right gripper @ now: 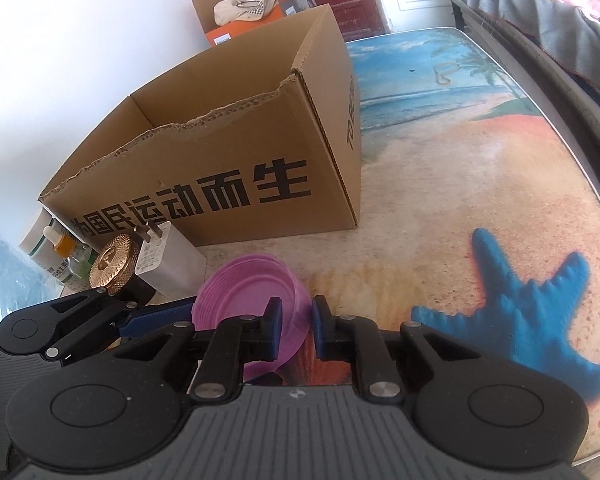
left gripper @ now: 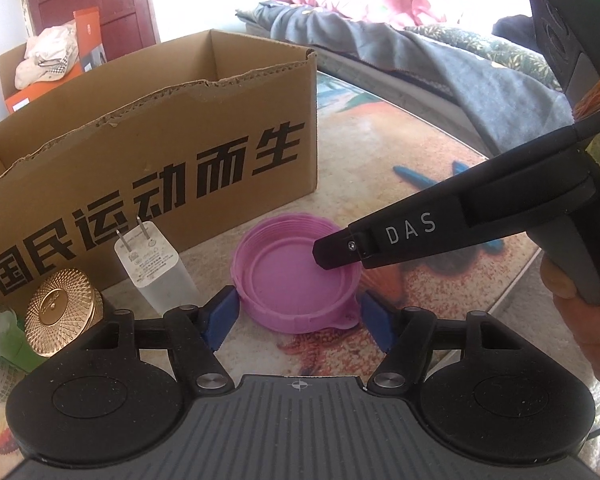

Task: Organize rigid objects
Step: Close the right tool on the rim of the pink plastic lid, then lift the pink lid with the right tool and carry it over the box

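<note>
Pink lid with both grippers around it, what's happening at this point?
The left gripper is open, its fingers flanking the pink lid on the table. The right gripper straddles the lid's rim, jaws slightly apart, not clamped. The cardboard box stands behind; the white charger and gold jar wait beside it.

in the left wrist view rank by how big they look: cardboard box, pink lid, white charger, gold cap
1. cardboard box
2. pink lid
3. white charger and gold cap: these look about alike, and the cap sits nearer the camera, so no ranking.
</note>
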{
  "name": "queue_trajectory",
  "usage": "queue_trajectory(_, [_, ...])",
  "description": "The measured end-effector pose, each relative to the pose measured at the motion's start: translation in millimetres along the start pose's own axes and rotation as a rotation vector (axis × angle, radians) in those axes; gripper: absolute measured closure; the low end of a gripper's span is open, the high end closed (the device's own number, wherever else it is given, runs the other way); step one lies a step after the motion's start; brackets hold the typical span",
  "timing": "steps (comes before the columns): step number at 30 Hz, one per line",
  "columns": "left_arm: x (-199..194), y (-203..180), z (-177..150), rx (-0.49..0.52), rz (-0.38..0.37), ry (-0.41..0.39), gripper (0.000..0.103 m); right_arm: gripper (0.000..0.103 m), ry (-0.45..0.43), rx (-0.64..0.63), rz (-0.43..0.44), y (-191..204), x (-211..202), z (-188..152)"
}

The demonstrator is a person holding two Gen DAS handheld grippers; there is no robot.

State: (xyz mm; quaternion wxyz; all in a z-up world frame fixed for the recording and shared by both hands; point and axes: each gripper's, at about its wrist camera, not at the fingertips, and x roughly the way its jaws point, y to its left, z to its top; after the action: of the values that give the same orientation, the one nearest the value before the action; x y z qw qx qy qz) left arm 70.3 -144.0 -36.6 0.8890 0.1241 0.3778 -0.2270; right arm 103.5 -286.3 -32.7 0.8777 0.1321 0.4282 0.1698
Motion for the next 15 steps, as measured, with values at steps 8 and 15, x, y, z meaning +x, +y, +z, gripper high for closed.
queue_trajectory(8, [-1.6,-5.9,2.9,0.007,-0.016,-0.015,0.036,0.085,-0.005,0.000,-0.031,-1.0,-6.2,-2.8])
queue_trajectory(15, [-11.7,-13.0,0.4,0.022,-0.031,-0.036,0.036,0.085,-0.014,0.019,-0.044,-0.2,-18.8,-10.1])
